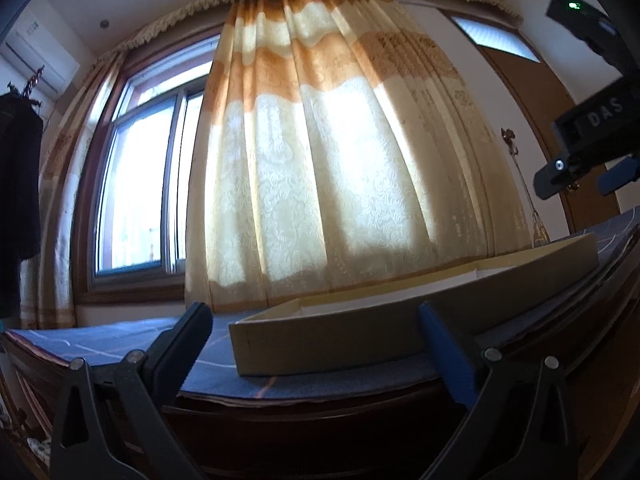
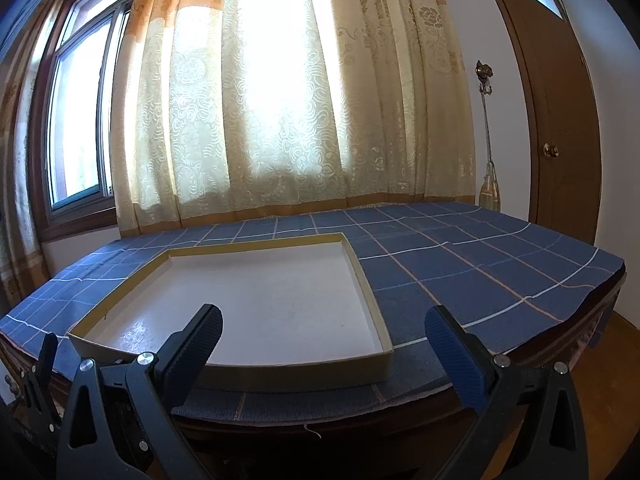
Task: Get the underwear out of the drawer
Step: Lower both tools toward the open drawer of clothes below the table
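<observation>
Showing only in right wrist view, tray interior — bare, white

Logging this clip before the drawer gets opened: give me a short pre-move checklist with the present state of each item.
1. Left gripper jaws open, holding nothing: ok.
2. Right gripper jaws open, holding nothing: ok.
3. Tray on the blue checked cloth has nothing in it: ok.
4. Drawer in view: not ok; only the dark wood front below the cloth shows, no handle or opening made out.
5. Underwear in view: not ok; none shows in either view.
6. Grippers apart from each other: ok; the right one sits high at the right edge of the left wrist view.
</observation>
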`<action>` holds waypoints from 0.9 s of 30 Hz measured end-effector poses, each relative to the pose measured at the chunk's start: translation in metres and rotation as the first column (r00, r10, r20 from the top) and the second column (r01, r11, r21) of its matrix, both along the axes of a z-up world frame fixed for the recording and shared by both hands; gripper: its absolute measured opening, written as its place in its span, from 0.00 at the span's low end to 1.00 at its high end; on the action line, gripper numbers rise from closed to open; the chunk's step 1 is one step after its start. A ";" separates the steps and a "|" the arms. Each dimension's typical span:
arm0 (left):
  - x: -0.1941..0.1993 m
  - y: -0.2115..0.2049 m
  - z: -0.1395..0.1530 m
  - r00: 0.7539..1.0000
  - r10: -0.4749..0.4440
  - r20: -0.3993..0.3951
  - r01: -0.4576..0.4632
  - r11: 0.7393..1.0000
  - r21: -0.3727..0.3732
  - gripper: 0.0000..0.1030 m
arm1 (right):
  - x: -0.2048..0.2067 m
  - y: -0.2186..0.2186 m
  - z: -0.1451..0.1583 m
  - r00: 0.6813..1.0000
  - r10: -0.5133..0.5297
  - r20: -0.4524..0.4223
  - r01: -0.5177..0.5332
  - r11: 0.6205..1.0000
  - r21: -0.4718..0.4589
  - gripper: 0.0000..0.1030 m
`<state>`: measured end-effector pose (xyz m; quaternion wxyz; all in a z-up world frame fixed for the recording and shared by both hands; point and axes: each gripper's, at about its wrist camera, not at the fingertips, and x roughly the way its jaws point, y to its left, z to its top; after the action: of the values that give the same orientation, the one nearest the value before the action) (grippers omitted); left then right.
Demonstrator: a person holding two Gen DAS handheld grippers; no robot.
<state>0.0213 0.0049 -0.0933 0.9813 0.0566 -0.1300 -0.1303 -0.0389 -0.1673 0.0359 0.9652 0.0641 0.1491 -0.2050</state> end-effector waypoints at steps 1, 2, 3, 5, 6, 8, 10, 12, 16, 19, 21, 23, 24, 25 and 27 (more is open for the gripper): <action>-0.001 -0.001 -0.001 1.000 -0.001 0.013 0.001 1.000 0.005 1.00 | 0.001 0.000 0.000 1.000 -0.001 -0.004 0.001 1.000 -0.001 0.99; -0.001 -0.002 -0.001 1.000 -0.002 0.026 0.002 1.000 0.011 1.00 | 0.002 0.001 -0.001 1.000 -0.002 -0.007 0.002 1.000 -0.003 0.99; -0.002 -0.003 -0.002 0.999 -0.002 0.046 0.001 1.000 0.017 1.00 | 0.002 0.001 -0.001 1.000 -0.003 -0.009 0.003 1.000 -0.006 0.99; -0.002 -0.003 -0.003 0.998 -0.001 0.057 0.000 1.000 0.011 1.00 | 0.003 0.002 -0.001 1.000 -0.005 -0.010 0.005 1.000 -0.010 0.99; -0.002 -0.003 -0.003 0.999 -0.006 0.052 0.006 1.000 0.007 1.00 | 0.002 0.002 -0.001 1.000 -0.005 -0.009 0.005 1.000 -0.011 0.99; 0.001 -0.003 0.001 0.999 -0.037 0.026 0.037 0.999 0.009 1.00 | 0.002 0.002 -0.001 1.000 -0.007 -0.010 0.007 1.000 -0.014 0.99; 0.003 -0.006 0.005 0.996 -0.087 0.031 0.085 0.995 0.053 1.00 | 0.002 0.003 -0.001 1.000 -0.009 -0.013 0.009 1.000 -0.014 0.99; 0.003 -0.011 0.007 0.992 -0.122 0.041 0.117 0.987 0.109 1.00 | 0.002 0.004 0.000 1.000 -0.014 -0.014 0.014 1.000 -0.018 0.99; 0.002 -0.012 0.008 0.992 -0.119 0.029 0.115 0.987 0.113 1.00 | -0.001 0.000 0.001 1.000 -0.027 -0.009 0.027 1.000 -0.013 0.99; 0.002 -0.014 0.010 0.994 -0.105 0.009 0.104 0.988 0.111 1.00 | -0.001 -0.004 0.001 0.999 -0.035 -0.013 0.035 0.999 -0.003 0.99; 0.001 -0.014 0.010 0.997 -0.078 0.001 0.078 0.991 0.106 1.00 | -0.003 -0.007 0.001 0.999 -0.039 -0.015 0.039 0.999 0.002 0.99; 0.002 -0.011 0.011 0.998 -0.051 -0.029 0.053 0.995 0.082 1.00 | -0.006 -0.009 0.001 0.999 -0.045 -0.013 0.045 0.999 0.003 0.99; 0.002 -0.009 0.011 0.998 -0.039 -0.044 0.042 0.996 0.074 1.00 | -0.007 -0.010 0.001 0.999 -0.046 -0.011 0.046 0.999 0.003 0.99; 0.002 -0.009 0.011 0.998 -0.033 -0.053 0.036 0.997 0.073 1.00 | -0.009 -0.011 0.001 0.999 -0.047 -0.008 0.047 0.999 0.005 0.99; 0.003 -0.009 0.013 0.996 -0.025 -0.081 0.031 0.996 0.079 1.00 | -0.011 -0.013 0.001 0.999 -0.049 -0.009 0.049 0.999 0.010 0.99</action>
<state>0.0239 -0.0037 -0.0801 0.9808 0.0886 -0.0859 -0.1512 -0.0500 -0.1803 0.0370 0.9590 0.0716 0.1526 -0.2280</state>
